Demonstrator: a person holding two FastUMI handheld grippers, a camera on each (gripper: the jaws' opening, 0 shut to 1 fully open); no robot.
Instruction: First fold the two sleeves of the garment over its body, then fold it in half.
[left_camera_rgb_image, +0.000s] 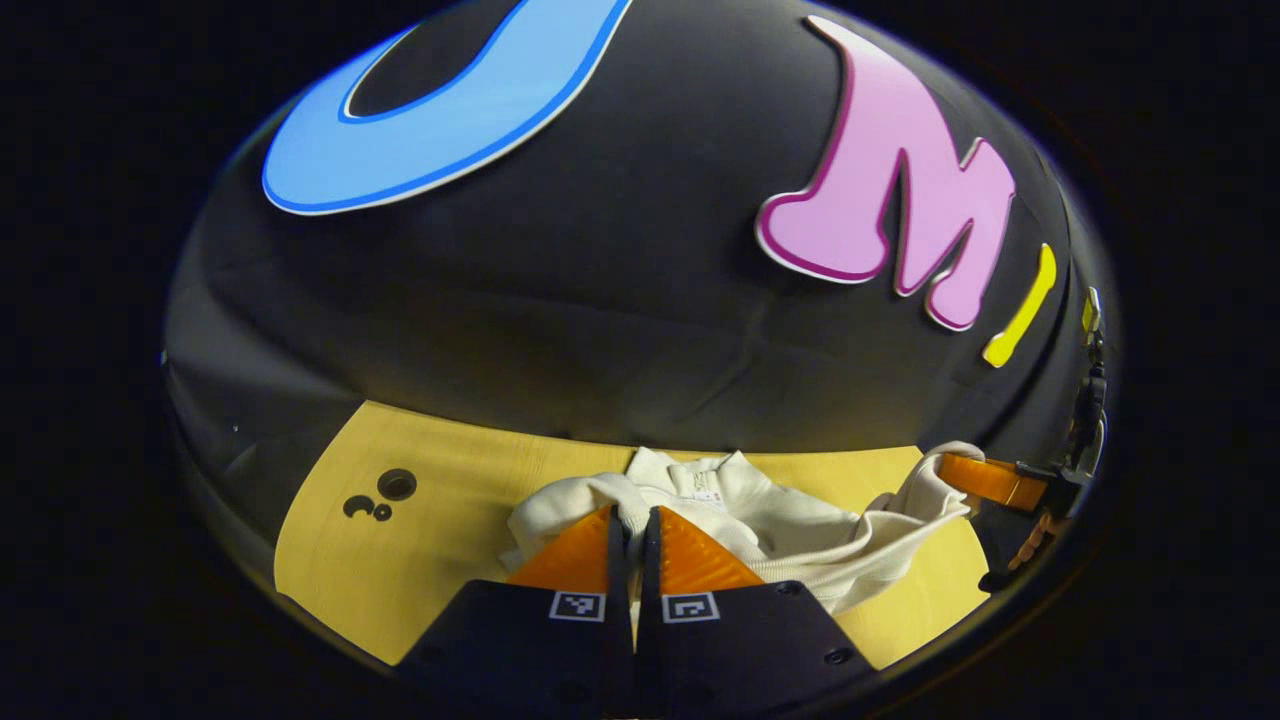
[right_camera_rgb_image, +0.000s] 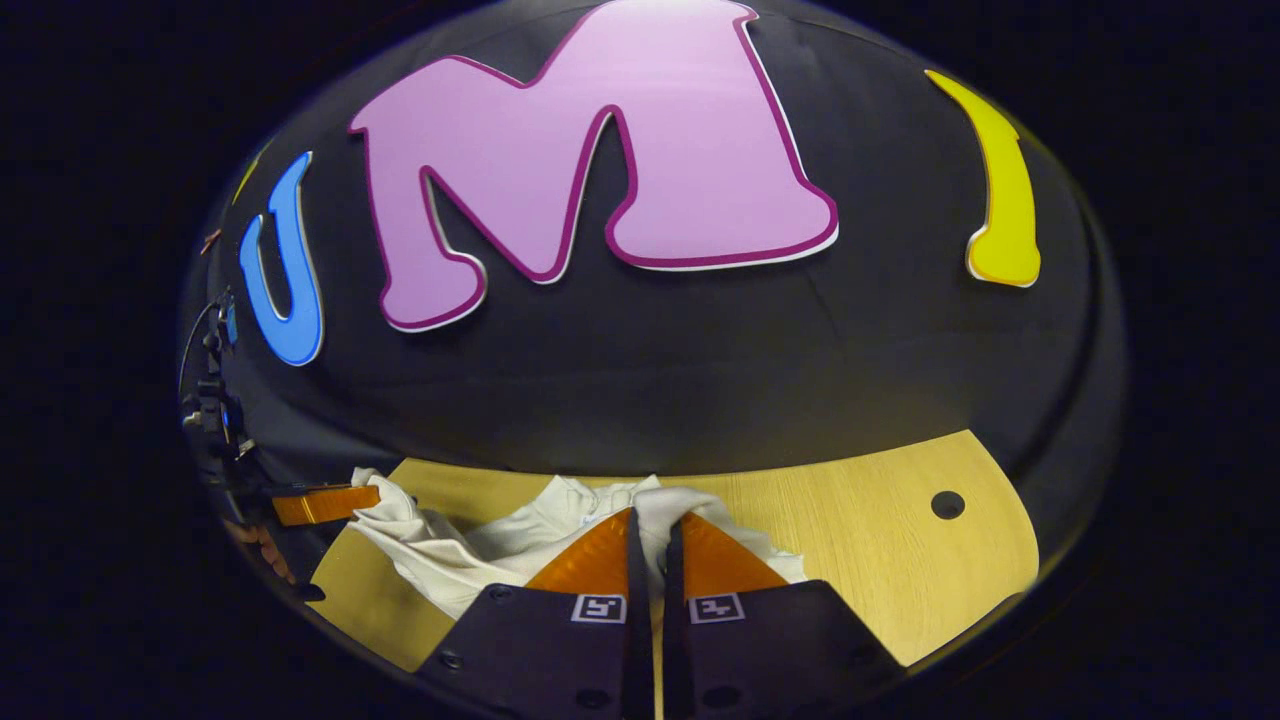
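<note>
A cream-white garment (left_camera_rgb_image: 790, 535) lies bunched on the wooden table (left_camera_rgb_image: 440, 540), stretched between both grippers. My left gripper (left_camera_rgb_image: 632, 515) is shut on one edge of the cloth, which folds over its fingertips. In the right gripper view the garment (right_camera_rgb_image: 470, 555) runs from the left toward my right gripper (right_camera_rgb_image: 650, 518), which is shut on another edge of the cloth. The right gripper (left_camera_rgb_image: 990, 480) also appears at the far right of the left gripper view with cloth in it. The left gripper (right_camera_rgb_image: 330, 503) appears at the far left of the right gripper view, holding cloth.
The light wooden table (right_camera_rgb_image: 880, 560) has a few dark round holes (left_camera_rgb_image: 395, 485) on its left side and one hole (right_camera_rgb_image: 946, 504) on its right side. The booth's black cloth wall (left_camera_rgb_image: 600, 300) rises just behind the table's far edge.
</note>
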